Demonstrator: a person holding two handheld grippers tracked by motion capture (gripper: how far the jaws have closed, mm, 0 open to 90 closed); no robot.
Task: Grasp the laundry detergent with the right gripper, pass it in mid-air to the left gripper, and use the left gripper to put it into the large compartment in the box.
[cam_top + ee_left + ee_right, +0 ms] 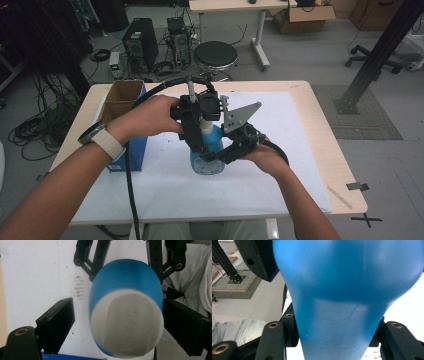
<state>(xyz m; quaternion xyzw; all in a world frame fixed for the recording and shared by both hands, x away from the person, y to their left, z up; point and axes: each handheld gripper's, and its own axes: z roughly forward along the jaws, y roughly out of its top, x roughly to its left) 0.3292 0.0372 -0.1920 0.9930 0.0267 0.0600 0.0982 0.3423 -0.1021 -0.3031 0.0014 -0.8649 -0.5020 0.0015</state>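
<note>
On the table, blue bottle (207,150) stands upright.

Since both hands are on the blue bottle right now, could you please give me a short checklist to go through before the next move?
1. Right gripper clamped on the blue bottle: ok, its jaws press both sides of the lower body.
2. Left gripper gripping the bottle's top: not ok, the left jaw stands clear of it.
3. Bottle centred between the left jaws: not ok, it sits closer to the right jaw.
4. Bottle upright on the white mat: ok in the high view.
5. Cardboard box clear of the bottle: ok, it stands apart at the left.
6. Cap tight or loose: cannot tell.
</note>
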